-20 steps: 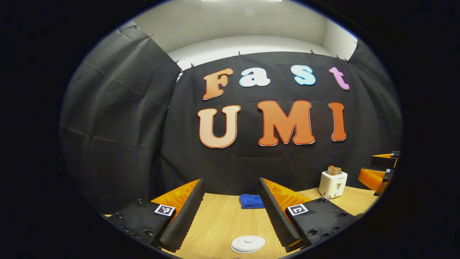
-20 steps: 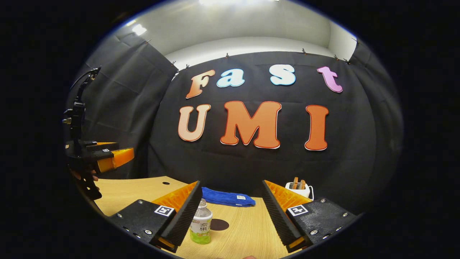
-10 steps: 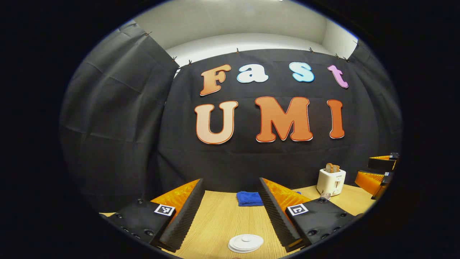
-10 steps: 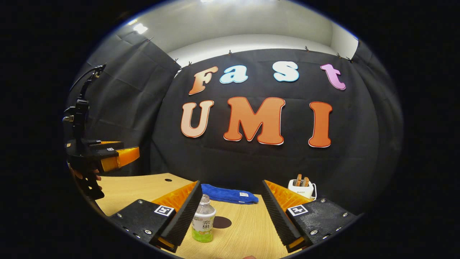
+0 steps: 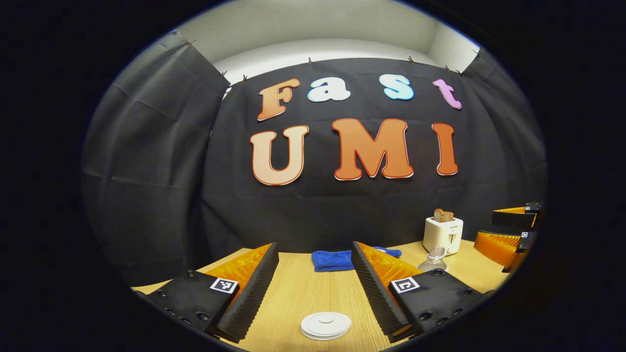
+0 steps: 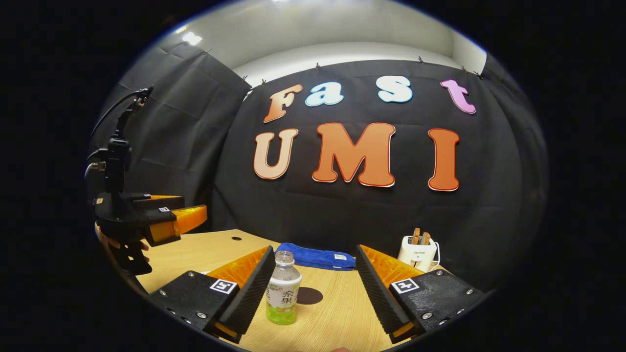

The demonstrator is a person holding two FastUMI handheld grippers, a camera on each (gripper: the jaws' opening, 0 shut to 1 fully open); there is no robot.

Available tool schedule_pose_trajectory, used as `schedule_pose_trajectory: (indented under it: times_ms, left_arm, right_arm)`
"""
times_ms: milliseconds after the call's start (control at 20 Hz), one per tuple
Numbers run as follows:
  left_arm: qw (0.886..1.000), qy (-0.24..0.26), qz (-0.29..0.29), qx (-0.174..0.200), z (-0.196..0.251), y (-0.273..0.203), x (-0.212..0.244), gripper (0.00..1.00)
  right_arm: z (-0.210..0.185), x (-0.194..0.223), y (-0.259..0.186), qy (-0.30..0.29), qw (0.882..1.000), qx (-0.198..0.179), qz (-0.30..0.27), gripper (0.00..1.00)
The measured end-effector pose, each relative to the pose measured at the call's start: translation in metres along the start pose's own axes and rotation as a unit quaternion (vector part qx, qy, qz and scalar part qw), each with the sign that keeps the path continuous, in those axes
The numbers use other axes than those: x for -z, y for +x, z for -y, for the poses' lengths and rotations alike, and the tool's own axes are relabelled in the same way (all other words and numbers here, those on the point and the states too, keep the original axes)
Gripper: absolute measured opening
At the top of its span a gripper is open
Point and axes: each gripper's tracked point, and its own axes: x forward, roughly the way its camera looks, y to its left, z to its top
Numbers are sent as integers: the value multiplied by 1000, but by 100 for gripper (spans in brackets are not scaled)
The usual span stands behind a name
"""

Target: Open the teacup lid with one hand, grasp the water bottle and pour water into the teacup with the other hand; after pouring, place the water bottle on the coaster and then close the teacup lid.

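Clear plastic bottle [image 6: 283,288]: one, upright, long axis vertical, cap up; label round its middle, green band at the base.
Bottle place: on the worktop [image 6: 332,322], between the right tool's [image 6: 313,288] fingers, nearer the left finger, not touched as far as I can tell.
Bottle, left gripper view: its top [image 5: 434,259] shows just behind the left tool's right finger.
Lid [image 5: 325,325]: one white round disc with a small knob, lying flat near the worktop's near edge, between the left tool's [image 5: 315,288] fingers, untouched.
Coaster [image 6: 309,296]: one dark round patch just right of the bottle, a little farther back.
Left tool: fingers spread wide, holding nothing.
Right tool: fingers spread wide, holding nothing.
Cloth [image 6: 317,257]: one, blue, folded, at the far edge.
Toaster [image 6: 418,252]: one, white, two slices standing in it, far right.
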Motion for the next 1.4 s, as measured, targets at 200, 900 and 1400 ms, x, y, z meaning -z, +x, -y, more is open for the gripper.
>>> schedule_pose_trajectory:
  times_ms: [200,900,1400]
  left_arm:
    - [999,1,-31,19,12,5,33,96]
    - [986,15,-156,61,25,20,150,91]
    - [978,32,-197,56,20,21,178,59]
  right_arm:
    - [-5,20,3,-4,1000,-12,-16,99]
    - [-13,80,16,1,996,-27,-83,99]
    - [-19,98,21,4,994,-38,-105,99]
